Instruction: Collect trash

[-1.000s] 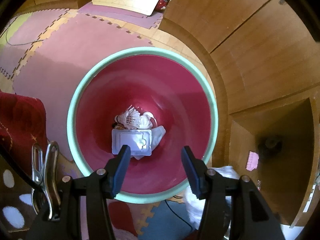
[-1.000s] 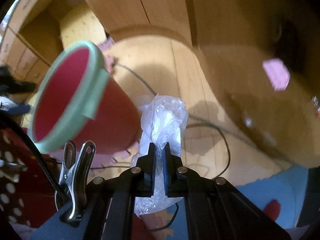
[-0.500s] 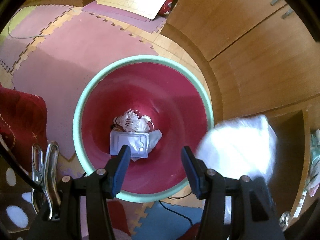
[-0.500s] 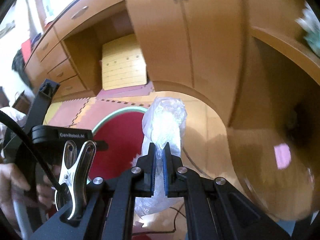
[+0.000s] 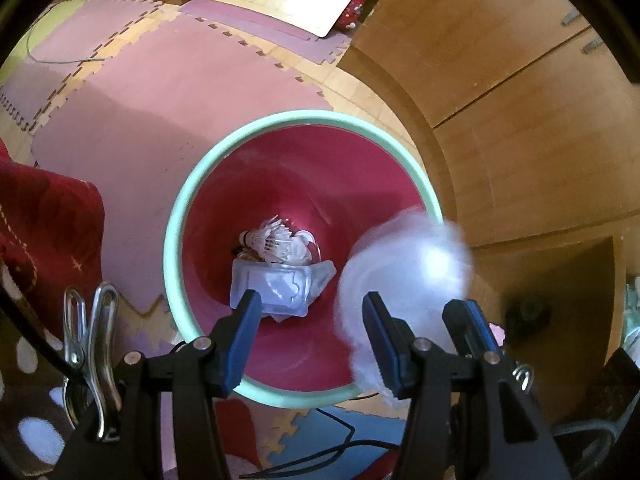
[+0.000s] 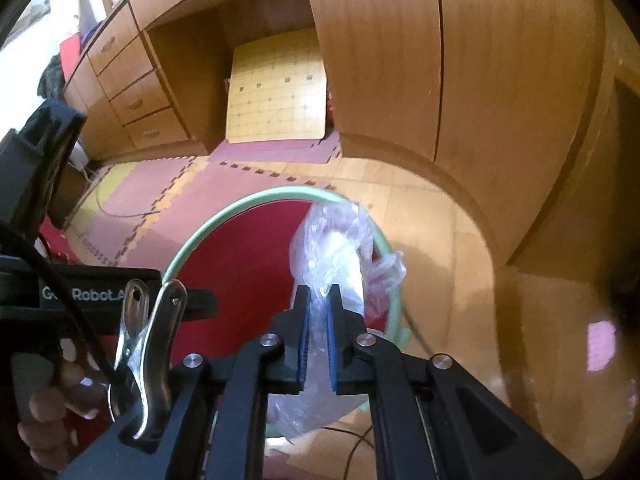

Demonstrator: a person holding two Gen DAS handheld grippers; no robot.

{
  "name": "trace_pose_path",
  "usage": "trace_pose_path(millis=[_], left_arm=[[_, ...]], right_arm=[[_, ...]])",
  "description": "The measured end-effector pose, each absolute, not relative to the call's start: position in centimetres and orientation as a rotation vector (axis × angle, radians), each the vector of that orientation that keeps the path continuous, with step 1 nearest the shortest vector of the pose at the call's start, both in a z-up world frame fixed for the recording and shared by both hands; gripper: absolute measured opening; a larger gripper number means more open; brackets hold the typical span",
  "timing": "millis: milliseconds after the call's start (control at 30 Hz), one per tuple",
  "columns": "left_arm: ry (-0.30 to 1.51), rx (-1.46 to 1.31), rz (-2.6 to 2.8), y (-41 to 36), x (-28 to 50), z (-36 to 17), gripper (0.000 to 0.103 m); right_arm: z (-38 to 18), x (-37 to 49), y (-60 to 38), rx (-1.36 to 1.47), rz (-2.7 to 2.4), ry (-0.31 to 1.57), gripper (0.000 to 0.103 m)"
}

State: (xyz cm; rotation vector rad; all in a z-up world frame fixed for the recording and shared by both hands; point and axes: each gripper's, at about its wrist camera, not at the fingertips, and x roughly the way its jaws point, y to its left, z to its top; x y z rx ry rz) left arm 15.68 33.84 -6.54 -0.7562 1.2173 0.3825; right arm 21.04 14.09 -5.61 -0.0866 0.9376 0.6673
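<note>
Right gripper (image 6: pixel 318 312) clamped on clear plastic bag (image 6: pixel 340 248), held over rim of red bin (image 5: pixel 176 216); left gripper (image 5: pixel 310 312) spread wide, empty, above bin; shuttlecock (image 5: pixel 272 240) and plastic tray (image 5: pixel 276 286) at bin bottom.

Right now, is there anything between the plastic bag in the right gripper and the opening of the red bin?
Nothing visible. The plastic bag, pinched in the right gripper, hangs at the red bin's green rim with the mouth open below. The left gripper is open above the bin, beside the bag.
</note>
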Motion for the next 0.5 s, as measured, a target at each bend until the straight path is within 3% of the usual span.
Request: trace_pose_path(millis=[133, 500], left_arm=[[1.213, -0.749, 0.386, 33.8, 15.6, -6.4, 0.055], [1.202, -0.724, 0.376, 33.0, 15.7, -5.6, 0.055]], right_arm=[[-5.1, 20.6, 13.7, -0.078, 0.689, 0.915, 0.02], [-2.7, 18.6, 11.3, -0.087, 0.715, 0.887, 0.026]])
